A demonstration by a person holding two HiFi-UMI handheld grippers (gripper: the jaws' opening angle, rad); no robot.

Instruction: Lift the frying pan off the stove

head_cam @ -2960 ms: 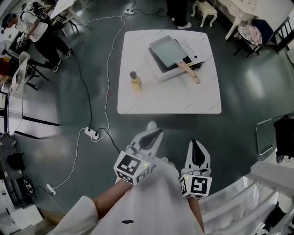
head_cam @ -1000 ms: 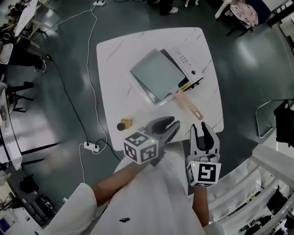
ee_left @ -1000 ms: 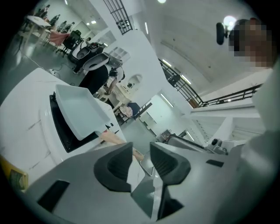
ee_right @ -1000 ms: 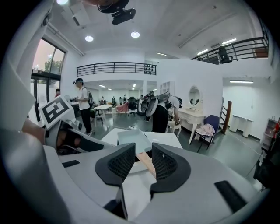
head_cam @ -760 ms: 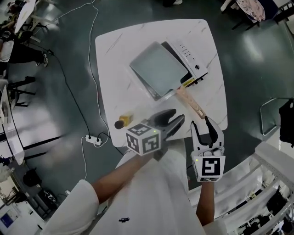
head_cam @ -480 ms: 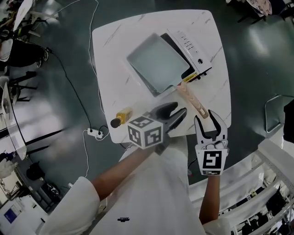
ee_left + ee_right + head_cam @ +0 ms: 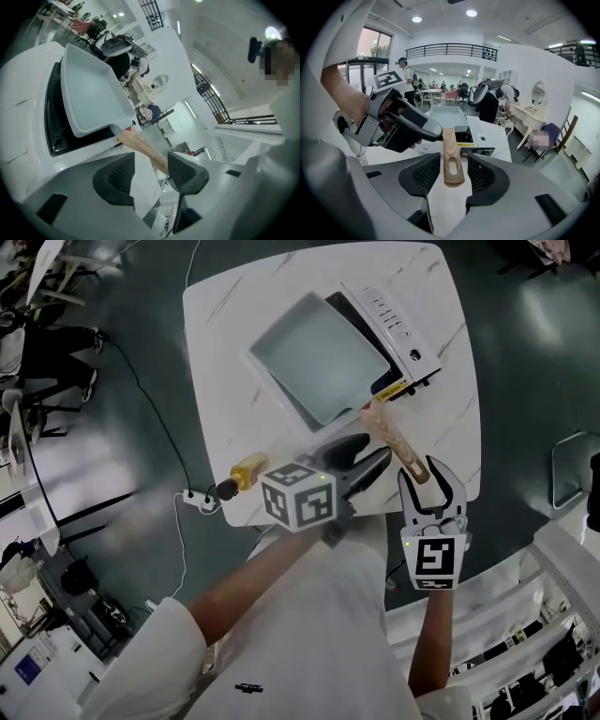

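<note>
A grey square frying pan (image 7: 323,357) sits on a white stove (image 7: 398,320) on a white table (image 7: 220,352). Its wooden handle (image 7: 386,427) points toward me. My right gripper (image 7: 422,474) is at the handle's end, its jaws opening. In the right gripper view the handle's end (image 7: 452,159) lies between the pads (image 7: 424,176) with gaps on both sides. My left gripper (image 7: 368,454), its jaws also opening, hovers just left of the handle. In the left gripper view the handle (image 7: 140,146) shows in the gap ahead of the empty tips, with the pan (image 7: 89,91) beyond.
A small yellow bottle (image 7: 244,472) lies near the table's front left edge. A power strip and cable (image 7: 192,498) run over the dark floor on the left. White railings (image 7: 553,615) stand at the lower right. People stand at desks behind the table (image 7: 487,101).
Both grippers moved forward from below the table's edge up to the pan's handle. Their jaws have spread wider. The right jaws now straddle the handle's end.
</note>
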